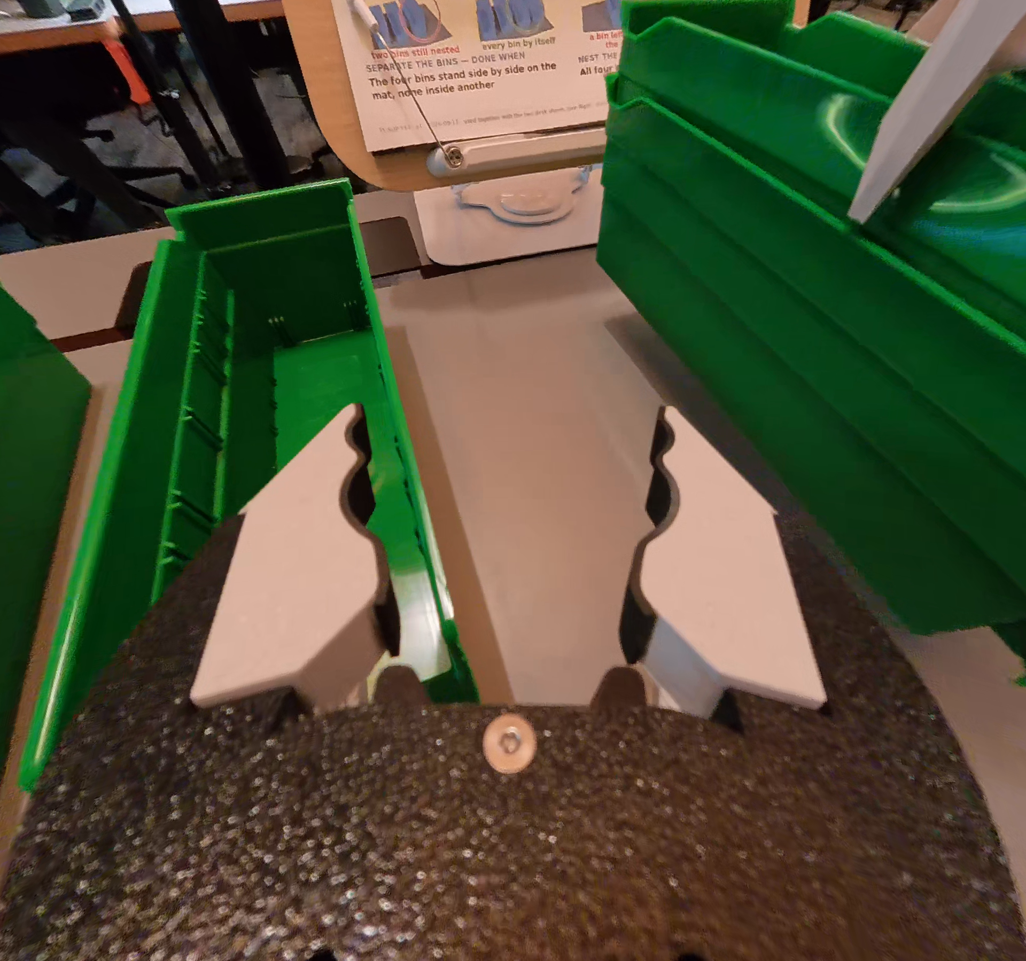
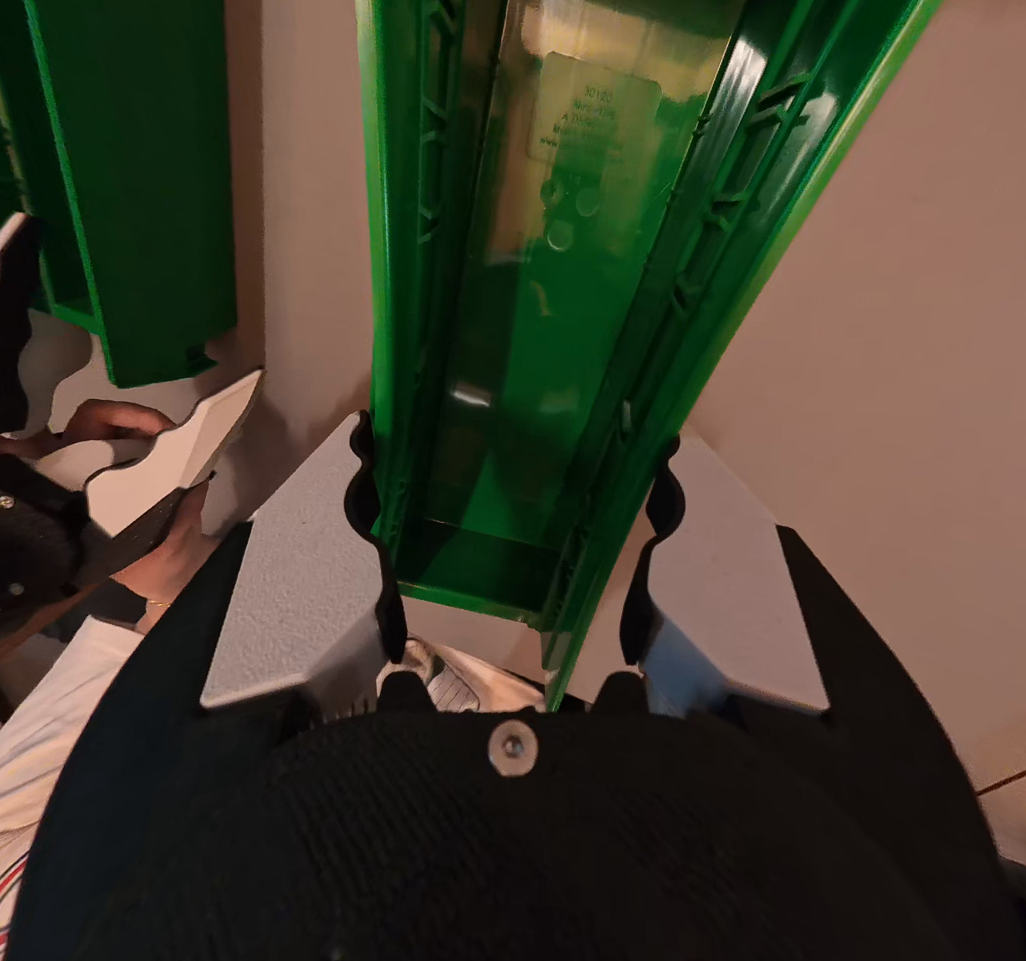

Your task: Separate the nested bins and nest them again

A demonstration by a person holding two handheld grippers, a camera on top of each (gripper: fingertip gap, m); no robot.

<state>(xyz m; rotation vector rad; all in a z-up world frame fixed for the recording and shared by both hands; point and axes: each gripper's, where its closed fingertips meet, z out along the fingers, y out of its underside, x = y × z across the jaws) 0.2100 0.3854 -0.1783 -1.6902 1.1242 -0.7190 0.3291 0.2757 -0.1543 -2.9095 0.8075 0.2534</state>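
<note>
My left gripper (image 1: 511, 424) is open and empty above the table. A single green bin (image 1: 266, 357) stands under its left finger (image 1: 311, 546), and the bin's right wall runs up between the jaws. Another green bin (image 1: 33, 462) shows at the far left edge. My right gripper (image 2: 516, 429) is shut across the near end of the nested green bins (image 2: 555, 324), one pad on each side wall. In the left wrist view these nested bins (image 1: 777, 324) hang tilted above the table at the right, with a right finger (image 1: 944, 74) over them.
A clipboard stand with an instruction sheet (image 1: 472, 46) rises at the table's far edge on a white base (image 1: 499, 235). The beige table top (image 1: 527, 379) lies between the bins. A hand holding the left gripper's finger (image 2: 183, 435) shows beside a separate bin (image 2: 139, 157).
</note>
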